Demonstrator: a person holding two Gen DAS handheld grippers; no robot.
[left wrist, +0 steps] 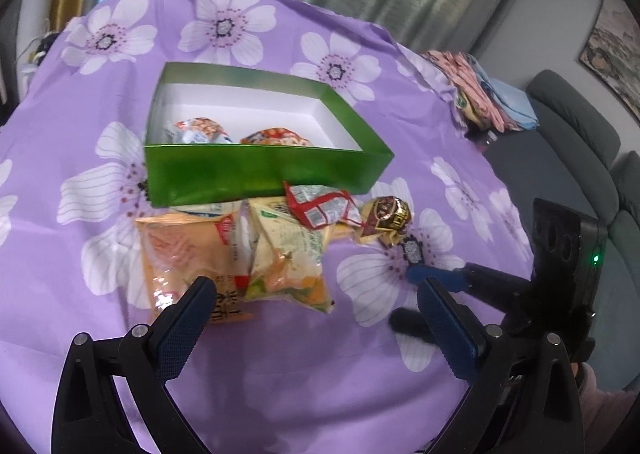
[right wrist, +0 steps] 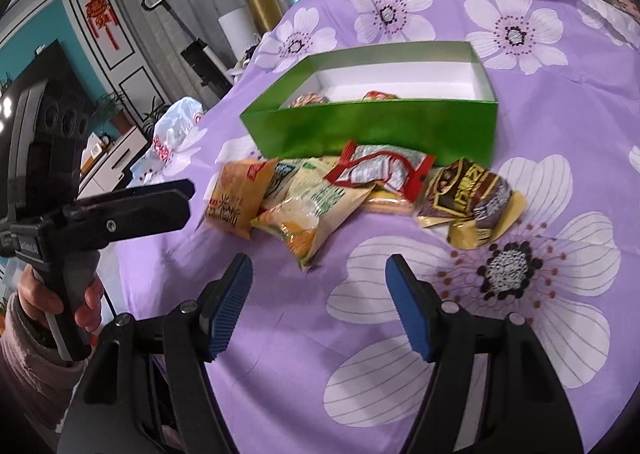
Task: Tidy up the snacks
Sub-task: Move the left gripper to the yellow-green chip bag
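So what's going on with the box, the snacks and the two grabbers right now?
green box: open, no lid, two snacks inside
orange packet: outside, flat on cloth
yellow-green packet: outside, overlapping orange one
red packet: outside, crumpled
brown-gold packet: outside, crumpled
left gripper: open, empty
right gripper: open, empty

The green box (left wrist: 256,169) wall hides most of both packets (left wrist: 236,133) inside.

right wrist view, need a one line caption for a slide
Open right gripper hovers over the floral tablecloth before a pile of snack packets beside a green box.
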